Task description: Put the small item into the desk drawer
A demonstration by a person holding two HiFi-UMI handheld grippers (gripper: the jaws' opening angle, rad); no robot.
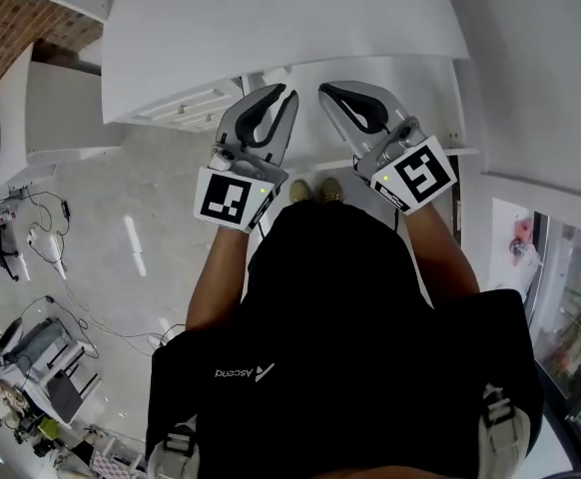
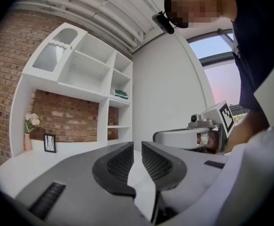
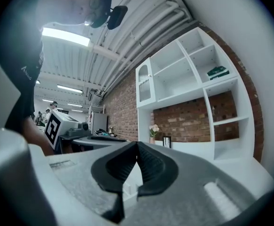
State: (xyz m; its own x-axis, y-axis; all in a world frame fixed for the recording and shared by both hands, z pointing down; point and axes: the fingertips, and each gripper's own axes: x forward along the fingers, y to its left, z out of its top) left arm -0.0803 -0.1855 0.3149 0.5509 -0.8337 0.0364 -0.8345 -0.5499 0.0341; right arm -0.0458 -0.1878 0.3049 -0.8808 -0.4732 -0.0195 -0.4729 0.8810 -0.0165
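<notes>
No view shows the small item. In the head view both grippers are held up side by side in front of the person's chest, at the near edge of the white desk. My left gripper points level; a narrow gap shows between its tips and nothing lies in it. My right gripper is shut, its tips meeting on nothing. A white slotted panel sits under the desk's edge; I cannot tell if it is the drawer.
A white shelf unit stands against a brick wall, with a flower vase and a small picture frame on its counter. Cables and gear lie on the floor at left. The person's shoes show below the grippers.
</notes>
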